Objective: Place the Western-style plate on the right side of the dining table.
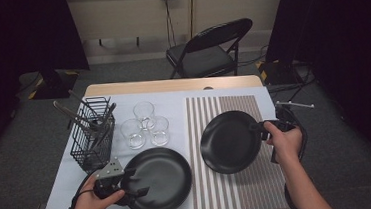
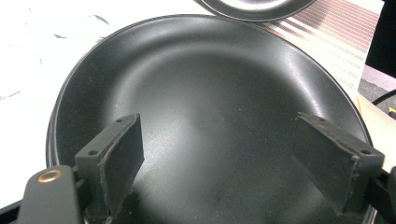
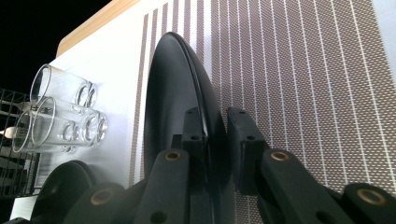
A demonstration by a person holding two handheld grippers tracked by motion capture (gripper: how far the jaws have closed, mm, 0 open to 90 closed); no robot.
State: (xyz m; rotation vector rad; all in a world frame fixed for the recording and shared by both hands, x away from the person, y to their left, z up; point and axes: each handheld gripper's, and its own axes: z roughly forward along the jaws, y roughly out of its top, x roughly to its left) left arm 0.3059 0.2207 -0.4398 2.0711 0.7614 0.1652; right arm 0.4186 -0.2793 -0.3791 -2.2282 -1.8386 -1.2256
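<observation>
Right gripper (image 1: 261,127) fingers clamp a round black plate's (image 1: 229,142) rim over the striped placemat (image 1: 259,179); left gripper (image 1: 135,182) fingers gape above a second black plate (image 1: 167,178).

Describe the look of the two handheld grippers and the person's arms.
Both are black. The left gripper carries a grey three-cornered plate and a trailing black cable; its pads are flat dark rectangles. The right gripper has brass-coloured pivot rivets and a looping black cable. The forearms are bare, with no sleeves.

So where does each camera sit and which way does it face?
High view: above the person's side, looking forward and down on the table; both forearms, left tongs, right tongs.
Left gripper view: on the left tongs, over the near plate; jaws apart.
Right gripper view: on the right tongs, along the tilted plate they clamp.
All views share this plate.
</observation>
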